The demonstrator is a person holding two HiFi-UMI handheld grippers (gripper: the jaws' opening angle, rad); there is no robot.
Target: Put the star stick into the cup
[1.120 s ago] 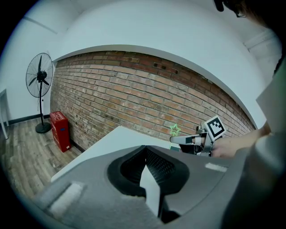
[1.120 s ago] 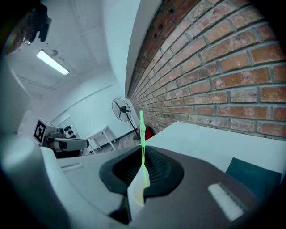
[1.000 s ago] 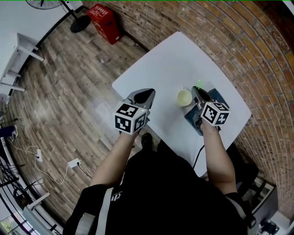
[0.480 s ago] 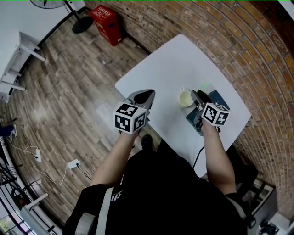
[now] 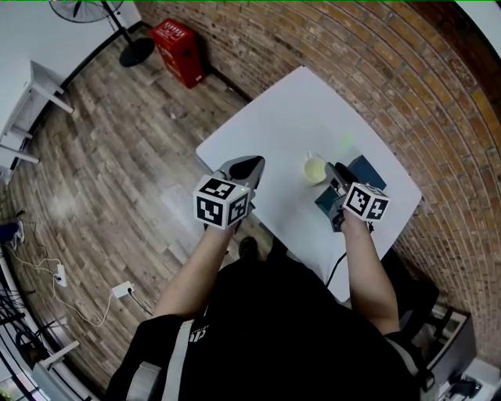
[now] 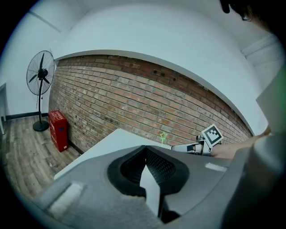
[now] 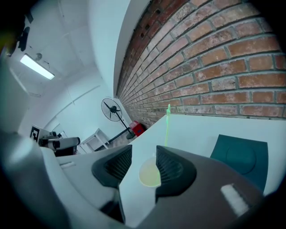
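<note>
A pale yellow cup [image 5: 315,168] stands on the white table [image 5: 290,117]. The thin green star stick [image 5: 345,141] rises out of it, leaning toward the brick wall. My right gripper [image 5: 337,171] is just behind the cup, and its jaws are opening with nothing pressed between them. In the right gripper view the cup [image 7: 149,173] shows through the gap of the right gripper [image 7: 144,154], with the star stick [image 7: 167,125] standing up from it. My left gripper [image 5: 244,166] hovers at the table's near-left edge, shut and empty. From the left gripper [image 6: 145,148] the star [image 6: 163,136] is visible far off.
A teal box [image 5: 362,171] lies on the table right of the cup, under my right gripper. A red box [image 5: 178,47] and a standing fan [image 5: 86,9] are on the wooden floor by the brick wall. Cables trail on the floor at left.
My right gripper has opened and let go of the star stick, which now stands in the cup. The gripper has pulled back slightly. The left gripper has not moved.
</note>
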